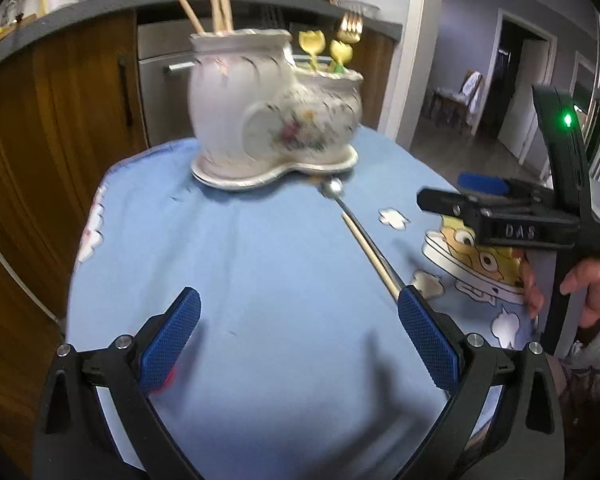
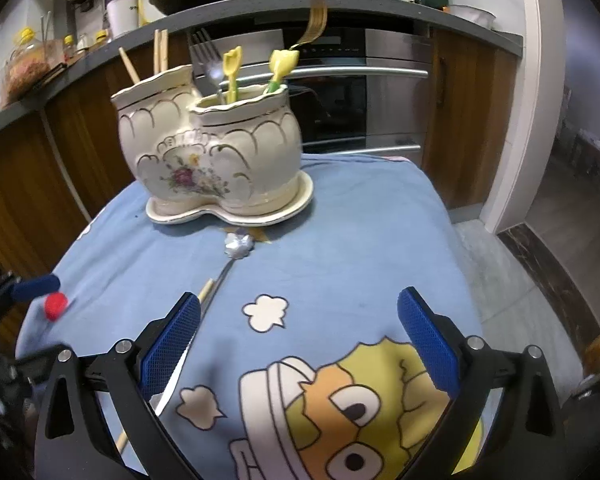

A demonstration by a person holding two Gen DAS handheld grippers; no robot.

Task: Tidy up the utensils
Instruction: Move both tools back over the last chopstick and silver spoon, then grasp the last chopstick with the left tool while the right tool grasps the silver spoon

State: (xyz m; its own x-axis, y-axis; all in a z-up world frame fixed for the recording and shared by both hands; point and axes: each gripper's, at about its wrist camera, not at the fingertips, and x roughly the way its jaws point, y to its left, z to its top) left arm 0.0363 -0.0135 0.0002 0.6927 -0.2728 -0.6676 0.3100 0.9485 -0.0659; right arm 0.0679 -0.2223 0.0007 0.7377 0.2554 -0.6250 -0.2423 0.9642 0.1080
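Left gripper (image 1: 299, 336) is hovering spread and empty over the cloth (image 1: 260, 264), right gripper (image 2: 299, 336) likewise – spoon (image 2: 239, 245) and chopstick (image 2: 205, 294) are lying just before the holder (image 2: 220, 148); straddling one handle squarely – not both – seems best

Counter: under my jaws, covered by a blue cartoon cloth (image 2: 360, 240).
Holder (image 2: 220, 152): ceramic, at the far end.
Spoon (image 2: 239, 245): just before the holder.
Chopstick (image 1: 370, 254): beside the spoon's handle.
Pompom (image 2: 56, 307): red, on the left edge.
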